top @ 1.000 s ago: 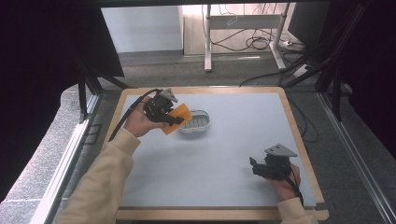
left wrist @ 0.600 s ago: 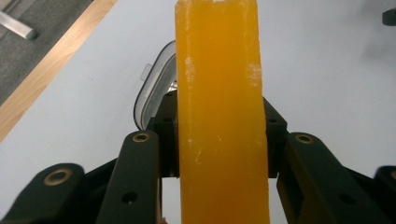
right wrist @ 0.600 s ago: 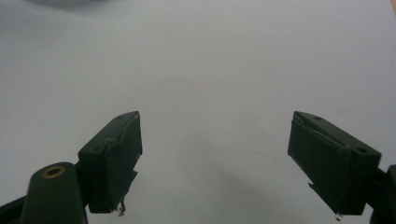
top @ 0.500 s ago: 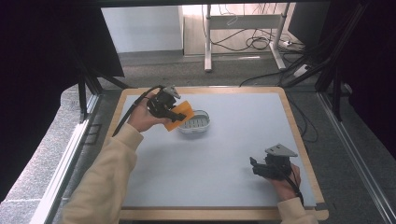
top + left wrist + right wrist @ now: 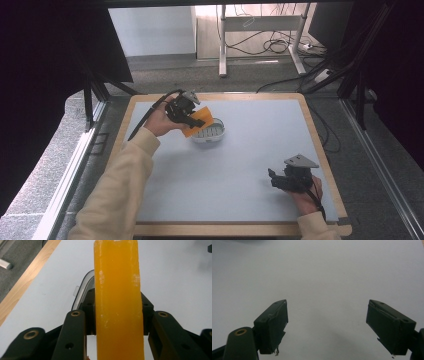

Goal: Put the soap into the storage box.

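Left hand-held gripper (image 5: 192,118) pinches orange block (image 5: 117,302) edge-on, just above white tray (image 5: 210,134) at worktop (image 5: 240,165) rear-left. Block's long axis runs fwd along jaws. Risk: slick faces; block may slip, miss tray. Right hand-held gripper (image 5: 335,327) spread, idle, front-right.

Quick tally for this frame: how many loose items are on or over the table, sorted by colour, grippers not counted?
Orange: 1, the orange block, clamped in the left gripper over the dish.
White or clear: 1, the oval dish on the table.
Total: 2.
The right gripper is open with nothing between its jaws.
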Tool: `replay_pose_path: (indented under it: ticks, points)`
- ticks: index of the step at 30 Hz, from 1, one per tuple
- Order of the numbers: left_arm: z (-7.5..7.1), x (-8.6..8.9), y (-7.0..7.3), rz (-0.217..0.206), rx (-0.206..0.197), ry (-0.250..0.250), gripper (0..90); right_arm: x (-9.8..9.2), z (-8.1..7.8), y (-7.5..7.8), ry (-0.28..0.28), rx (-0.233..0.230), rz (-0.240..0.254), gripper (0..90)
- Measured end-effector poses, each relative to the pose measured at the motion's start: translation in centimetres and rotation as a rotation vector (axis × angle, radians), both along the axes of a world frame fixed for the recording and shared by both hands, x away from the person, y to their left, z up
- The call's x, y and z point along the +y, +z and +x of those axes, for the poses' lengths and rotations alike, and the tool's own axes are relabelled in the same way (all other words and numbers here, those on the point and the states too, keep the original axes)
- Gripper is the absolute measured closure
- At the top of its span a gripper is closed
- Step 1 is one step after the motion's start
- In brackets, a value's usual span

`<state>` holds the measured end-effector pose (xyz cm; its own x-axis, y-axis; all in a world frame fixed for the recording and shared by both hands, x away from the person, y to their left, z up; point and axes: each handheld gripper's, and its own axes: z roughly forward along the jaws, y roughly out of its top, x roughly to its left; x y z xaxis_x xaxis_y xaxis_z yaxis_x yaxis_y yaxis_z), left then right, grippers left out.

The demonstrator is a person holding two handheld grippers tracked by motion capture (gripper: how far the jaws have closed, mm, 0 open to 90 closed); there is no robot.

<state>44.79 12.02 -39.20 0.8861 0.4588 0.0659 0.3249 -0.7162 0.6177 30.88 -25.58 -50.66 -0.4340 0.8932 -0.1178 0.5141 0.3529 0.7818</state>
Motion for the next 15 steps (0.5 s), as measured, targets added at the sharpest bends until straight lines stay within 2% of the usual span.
replay_pose_path:
  ticks: [15]
  points:
    - [1.7, -1.6, -0.7, 0.035, 0.007, -0.042, 62.0, -0.1, -0.1, 0.0, -0.001, -0.001, 0.0, 17.8]
